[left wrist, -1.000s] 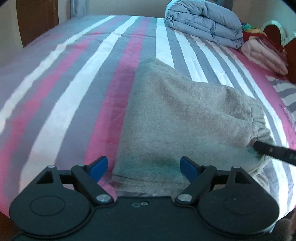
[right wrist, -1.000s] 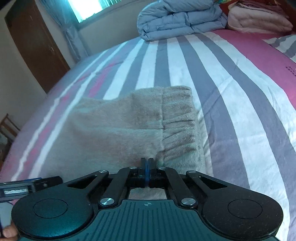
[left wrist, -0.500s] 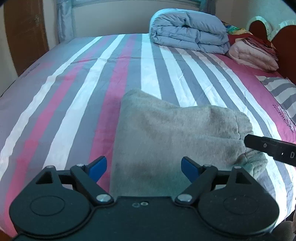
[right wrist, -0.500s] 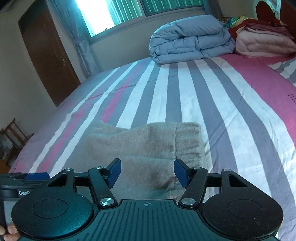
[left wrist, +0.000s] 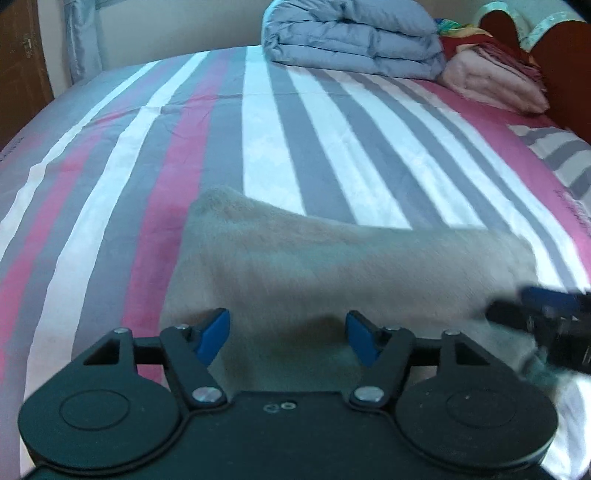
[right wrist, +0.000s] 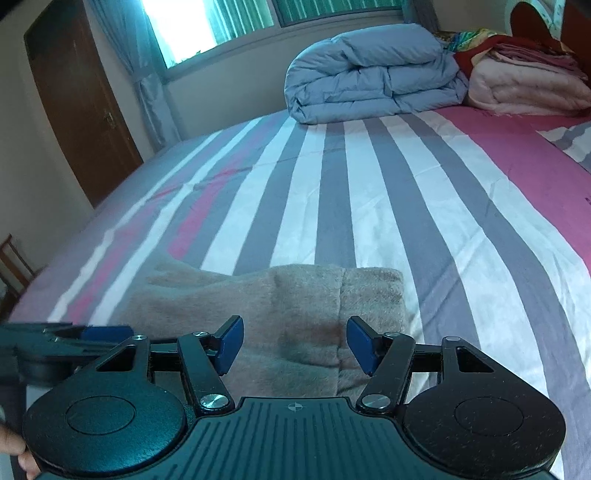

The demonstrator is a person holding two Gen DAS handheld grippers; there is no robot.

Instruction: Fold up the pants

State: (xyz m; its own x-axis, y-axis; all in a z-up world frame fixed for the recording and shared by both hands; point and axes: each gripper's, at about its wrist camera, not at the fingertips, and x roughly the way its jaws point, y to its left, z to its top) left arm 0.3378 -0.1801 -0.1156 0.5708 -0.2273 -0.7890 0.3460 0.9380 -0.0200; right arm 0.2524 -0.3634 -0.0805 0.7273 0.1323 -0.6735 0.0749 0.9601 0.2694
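— What is seen on the striped bed point(right wrist: 406, 206)?
— The folded pants point(right wrist: 295, 317) are laid near its front edge. A grey duvet point(right wrist: 369, 85) is placed far behind.
— And each hand-held gripper?
— The left hand-held gripper point(left wrist: 288, 338) and the right hand-held gripper point(right wrist: 294, 343) are both spread apart — nothing is grasped.

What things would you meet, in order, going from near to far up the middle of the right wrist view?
Right gripper → folded beige pants → striped bedsheet → folded grey-blue duvet → window.
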